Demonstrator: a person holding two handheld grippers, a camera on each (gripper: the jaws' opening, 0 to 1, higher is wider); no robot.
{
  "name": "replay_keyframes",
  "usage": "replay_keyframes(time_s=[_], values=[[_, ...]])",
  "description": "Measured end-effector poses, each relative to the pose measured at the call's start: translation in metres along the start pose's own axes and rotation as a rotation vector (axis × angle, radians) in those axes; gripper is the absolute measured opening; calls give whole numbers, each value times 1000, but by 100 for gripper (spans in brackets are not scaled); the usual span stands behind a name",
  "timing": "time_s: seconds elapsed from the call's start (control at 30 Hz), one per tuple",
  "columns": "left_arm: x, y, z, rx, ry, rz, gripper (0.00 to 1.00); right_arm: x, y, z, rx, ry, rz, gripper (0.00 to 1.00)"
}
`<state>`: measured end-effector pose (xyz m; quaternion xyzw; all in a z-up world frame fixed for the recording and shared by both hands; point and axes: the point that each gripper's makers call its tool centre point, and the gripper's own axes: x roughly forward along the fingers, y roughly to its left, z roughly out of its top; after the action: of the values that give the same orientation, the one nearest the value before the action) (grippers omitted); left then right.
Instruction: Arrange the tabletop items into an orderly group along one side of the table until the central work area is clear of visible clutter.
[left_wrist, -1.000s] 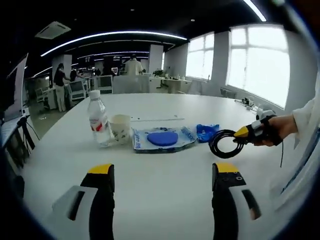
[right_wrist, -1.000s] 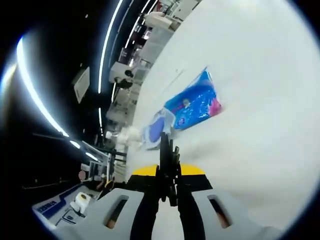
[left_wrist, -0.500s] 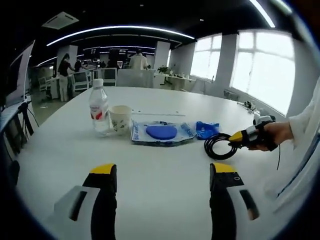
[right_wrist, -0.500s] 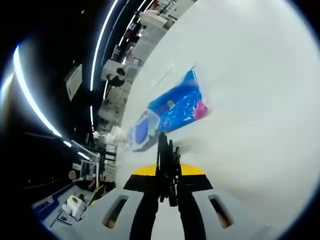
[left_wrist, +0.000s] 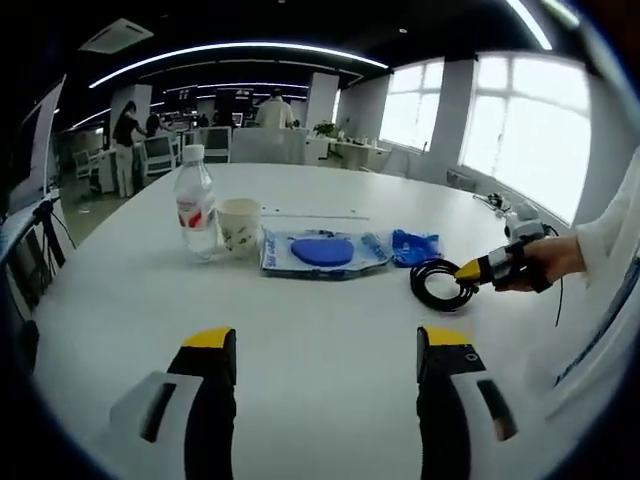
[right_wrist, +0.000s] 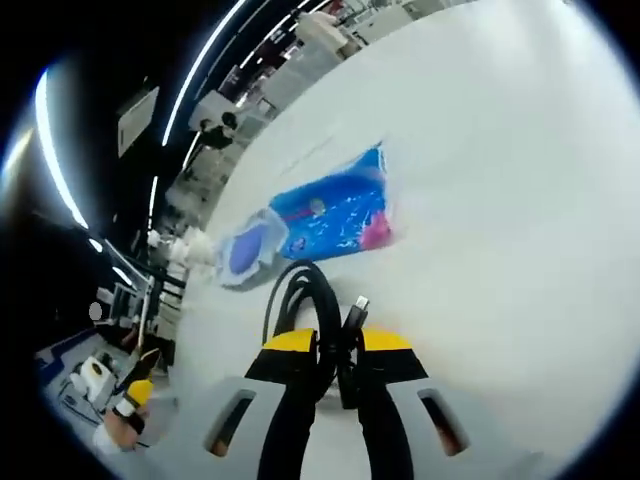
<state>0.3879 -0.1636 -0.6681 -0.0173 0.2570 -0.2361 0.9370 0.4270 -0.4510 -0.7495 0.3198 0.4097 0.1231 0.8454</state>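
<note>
My right gripper is shut on a black cable coil, whose loop hangs in front of its jaws. In the left gripper view a hand holds that right gripper at the right, with the cable coil resting on or just above the white table. Beside the coil lies a small blue packet, then a clear pack with a blue disc, a paper cup and a water bottle. My left gripper hovers open over the near table with nothing between its fingers.
In the right gripper view the blue packet and the disc pack lie just beyond the coil, and bare table spreads to the right. Office desks and people stand far behind the table. A white sleeve is at the right.
The right gripper has rolled, so the coil now shows as an open loop instead of edge-on. The left view has shifted only slightly; the row of items has stayed put.
</note>
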Motion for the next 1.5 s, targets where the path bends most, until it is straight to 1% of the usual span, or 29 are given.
replay_keyframes(time_s=[0.07, 0.13, 0.2, 0.3, 0.33, 0.47, 0.53, 0.67, 0.73, 0.8, 0.9, 0.93, 1.0, 1.03, 1.1, 1.23, 1.3, 1.33, 1.4, 1.5], values=[[0, -1, 0, -2, 2, -5, 75, 1, -4, 2, -3, -11, -18, 12], [0, -2, -2, 7, 8, -8, 75, 3, -8, 1, 1, -5, -33, 12], [0, -2, -3, 12, 12, -10, 75, 4, -11, 0, -11, -2, -45, 12], [-1, -1, -4, 1, 11, -10, 75, 2, -12, -2, -34, 4, -57, 13], [-1, 0, -5, -5, 12, -8, 74, 2, -13, -1, -45, -3, -63, 13], [-2, 1, -8, -17, 17, -5, 74, 0, -13, -1, -47, -5, -60, 13], [-3, 1, -8, -16, 18, -5, 74, -1, -15, 0, -75, -9, -73, 12], [-3, 2, -8, -15, 20, -3, 74, -5, -12, 4, -83, -27, -68, 14], [-2, 5, -7, -16, 23, -1, 74, -8, -11, 9, -92, -50, -70, 13], [-1, 8, -5, -13, 24, -1, 74, -12, -7, 11, -86, -62, -61, 15], [1, 14, -1, 0, 27, 1, 76, -19, 0, 16, -94, -82, -47, 22], [3, 19, 3, 3, 25, 3, 76, -21, 1, 17, -106, -87, -46, 26], [4, 24, 7, 2, 23, 3, 78, -27, 4, 17, -141, -90, -47, 33], [5, 26, 10, 6, 21, 3, 78, -31, 6, 16, -168, -89, -51, 35], [6, 31, 13, 16, 27, 4, 79, -36, 8, 14, -192, -87, -58, 40], [9, 42, 15, 27, 40, 6, 81, -46, 11, 10, -218, -87, -77, 52], [8, 52, 18, 34, 48, 7, 81, -52, 11, 8, -237, -84, -93, 57], [8, 55, 20, 36, 51, 7, 82, -56, 14, 6, -243, -84, -97, 59], [7, 60, 22, 37, 54, 6, 82, -58, 10, 5, -249, -86, -103, 63], [5, 71, 23, 51, 75, 0, 82, -64, 19, 1, -280, -75, -109, 68]])
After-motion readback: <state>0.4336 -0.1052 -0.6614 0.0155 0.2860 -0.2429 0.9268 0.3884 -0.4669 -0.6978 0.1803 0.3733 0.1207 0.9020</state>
